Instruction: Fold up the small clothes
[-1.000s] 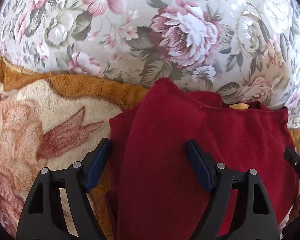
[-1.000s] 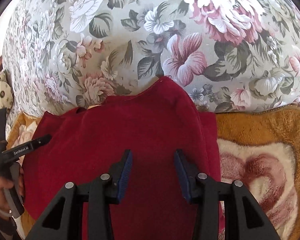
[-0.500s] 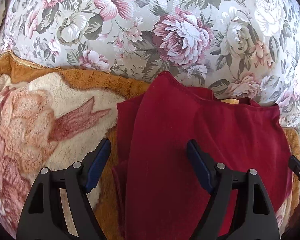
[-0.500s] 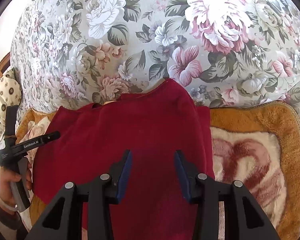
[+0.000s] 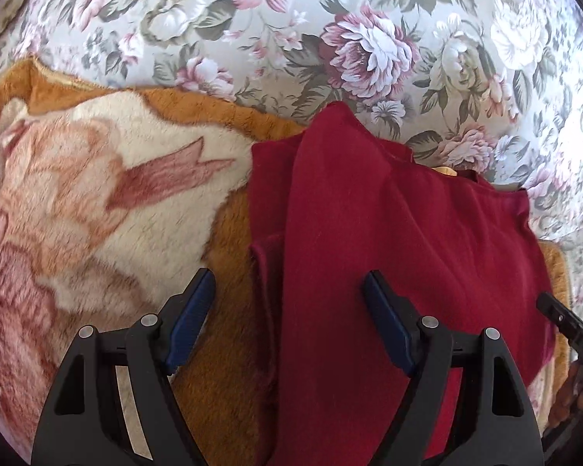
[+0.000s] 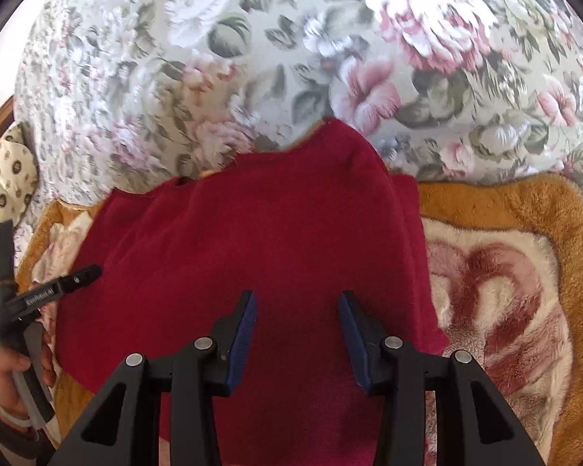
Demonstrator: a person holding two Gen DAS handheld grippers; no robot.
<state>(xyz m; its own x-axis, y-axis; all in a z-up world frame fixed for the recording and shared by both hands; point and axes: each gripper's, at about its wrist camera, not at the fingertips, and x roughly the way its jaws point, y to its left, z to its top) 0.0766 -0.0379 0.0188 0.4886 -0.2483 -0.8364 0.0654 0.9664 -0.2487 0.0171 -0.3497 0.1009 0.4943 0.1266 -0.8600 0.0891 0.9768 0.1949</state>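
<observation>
A dark red garment point(image 5: 369, 233) lies partly folded on a plush orange and cream blanket point(image 5: 97, 194); a folded layer runs along its left side. It also shows in the right wrist view point(image 6: 272, 240). My left gripper point(image 5: 287, 310) is open and empty, hovering above the garment's left edge. My right gripper point(image 6: 297, 322) is open and empty above the garment's near middle. The left gripper's body and the hand holding it show at the left of the right wrist view point(image 6: 19, 303).
A floral cushion point(image 5: 330, 31) rises behind the blanket, and the garment's far corner rests against it point(image 6: 330, 77). A cream patterned pillow point(image 6: 4, 178) sits at the far left. The blanket extends to the right point(image 6: 505, 272).
Both grippers have drawn back and up from the garment, so more of the blanket and cushion shows. The garment has stayed in place. Both stay open.
</observation>
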